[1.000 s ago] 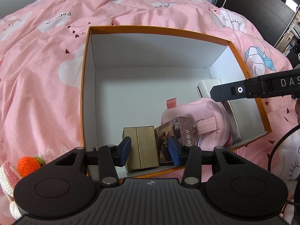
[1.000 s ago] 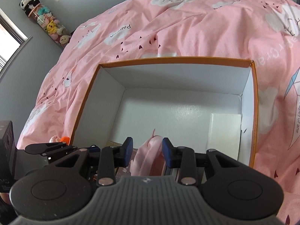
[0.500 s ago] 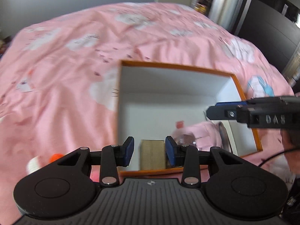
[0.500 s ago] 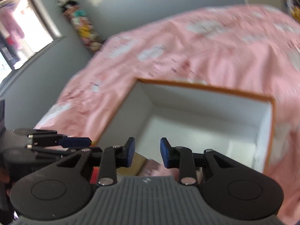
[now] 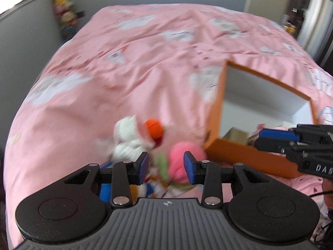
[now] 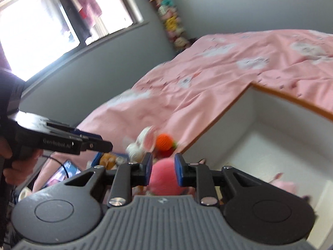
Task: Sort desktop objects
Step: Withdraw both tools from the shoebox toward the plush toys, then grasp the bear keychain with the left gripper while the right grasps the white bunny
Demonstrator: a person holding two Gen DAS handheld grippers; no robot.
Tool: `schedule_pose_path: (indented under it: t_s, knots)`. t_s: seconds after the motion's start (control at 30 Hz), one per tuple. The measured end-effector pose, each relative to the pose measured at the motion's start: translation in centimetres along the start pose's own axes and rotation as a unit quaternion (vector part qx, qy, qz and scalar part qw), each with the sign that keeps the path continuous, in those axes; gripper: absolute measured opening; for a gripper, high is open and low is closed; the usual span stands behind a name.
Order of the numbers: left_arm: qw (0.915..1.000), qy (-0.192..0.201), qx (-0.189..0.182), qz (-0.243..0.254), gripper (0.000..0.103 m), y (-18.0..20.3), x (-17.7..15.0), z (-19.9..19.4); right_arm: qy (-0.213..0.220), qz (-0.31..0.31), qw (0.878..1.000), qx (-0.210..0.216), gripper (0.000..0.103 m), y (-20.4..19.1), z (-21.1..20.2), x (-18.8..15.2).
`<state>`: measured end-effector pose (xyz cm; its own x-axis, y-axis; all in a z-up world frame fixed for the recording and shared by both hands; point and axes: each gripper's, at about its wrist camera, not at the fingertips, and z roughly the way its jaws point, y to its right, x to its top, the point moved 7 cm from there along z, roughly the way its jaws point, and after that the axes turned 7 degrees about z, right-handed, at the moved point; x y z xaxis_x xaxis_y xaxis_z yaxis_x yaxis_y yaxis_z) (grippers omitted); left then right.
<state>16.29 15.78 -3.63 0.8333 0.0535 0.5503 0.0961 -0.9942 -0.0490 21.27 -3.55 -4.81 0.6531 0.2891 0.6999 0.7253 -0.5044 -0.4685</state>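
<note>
blue pads: left gripper [image 5: 166,167] jaws spread, nothing pinched, all blurred
pink fuzzy ball [image 5: 183,162]: just ahead, between the left pads, leaning toward the right one, on the bedspread [image 5: 104,79]
right gripper [image 6: 163,169]: jaws apart, same ball [image 6: 164,177] seen through the gap, contact unclear
white knit bunny [image 5: 131,141]: beyond the left pad, orange ball [image 5: 153,126] touching it
orange box [image 5: 245,158]: right of the ball, open, items inside

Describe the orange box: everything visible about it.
The orange box is an open, lidless, cardboard-like carton, orange outside and along its rim, white inside. It sits upright on the pink bedspread, right of the white knitted toy and pink ball. Inside, a tan block and pink items show, blurred.
</note>
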Motion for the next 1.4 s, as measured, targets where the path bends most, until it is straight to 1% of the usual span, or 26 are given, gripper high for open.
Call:
schedule_pose_path:
  t_s: [0.07,0.13,0.2,0.23,0.33,0.43,0.6,0.7,0.77,0.8,0.9,1.07,1.3,1.37,1.4]
  knots:
    - [0.9998,-0.001,0.008,-0.019,0.044,-0.7,-1.1,-0.1,-0.018,-0.013,1.0,0.003,0.026,-0.7,1.3,-1.1]
    - [0.9992,0.001,0.019,-0.035,0.049,-1.1,-2.2,-0.2,-0.034,-0.024,0.999,0.004,0.026,-1.2,2.5,-1.8]
    - [0.9986,0.003,0.031,-0.043,0.051,-1.3,-3.1,-0.2,-0.047,-0.036,0.998,0.002,0.026,-1.5,3.6,-2.4]
    - [0.9983,0.003,0.033,-0.048,0.053,-1.3,-3.4,-0.1,-0.051,-0.044,0.998,0.0,0.027,-1.6,4.0,-2.7]
    - [0.9967,-0.003,0.029,-0.075,0.055,-1.3,-4.5,0.3,-0.063,-0.074,0.995,-0.006,0.028,-2.1,5.3,-3.3]
    - [0.9933,-0.012,0.041,-0.108,0.055,-1.5,-5.7,1.2,-0.07,-0.106,0.992,-0.011,0.028,-2.5,6.3,-3.8]
    - [0.9878,-0.014,0.059,-0.143,0.056,-1.8,-6.9,2.7,-0.08,-0.157,0.984,-0.025,0.028,-2.9,7.6,-4.9]
    - [0.9851,-0.013,0.068,-0.157,0.058,-2.0,-7.3,3.6,-0.083,-0.172,0.981,-0.026,0.029,-3.0,8.1,-5.2]
    - [0.9831,-0.008,0.073,-0.167,0.059,-2.2,-7.3,4.1,-0.086,-0.177,0.98,-0.029,0.032,-3.0,8.5,-5.3]
    - [0.982,-0.007,0.079,-0.172,0.06,-2.4,-7.3,4.4,-0.087,-0.178,0.98,-0.029,0.032,-3.1,8.6,-5.3]
    - [0.9787,-0.004,0.097,-0.181,0.06,-3.1,-7.3,5.3,-0.09,-0.181,0.979,-0.028,0.032,-3.1,9.0,-5.4]
    - [0.9748,-0.005,0.107,-0.196,0.06,-4.0,-7.1,6.6,-0.088,-0.185,0.978,-0.026,0.032,-3.2,9.4,-5.2]
    - [0.974,0.003,0.142,-0.176,0.06,-4.4,-6.3,7.9,-0.084,-0.188,0.978,-0.017,0.032,-3.9,10.2,-4.7]
    - [0.9742,0.004,0.145,-0.173,0.056,-4.6,-6.3,8.2,-0.079,-0.189,0.979,-0.013,0.032,-4.3,10.5,-4.4]
    - [0.9743,0.005,0.146,-0.171,0.052,-4.8,-6.3,8.3,-0.075,-0.19,0.979,-0.012,0.032,-4.4,10.6,-4.2]
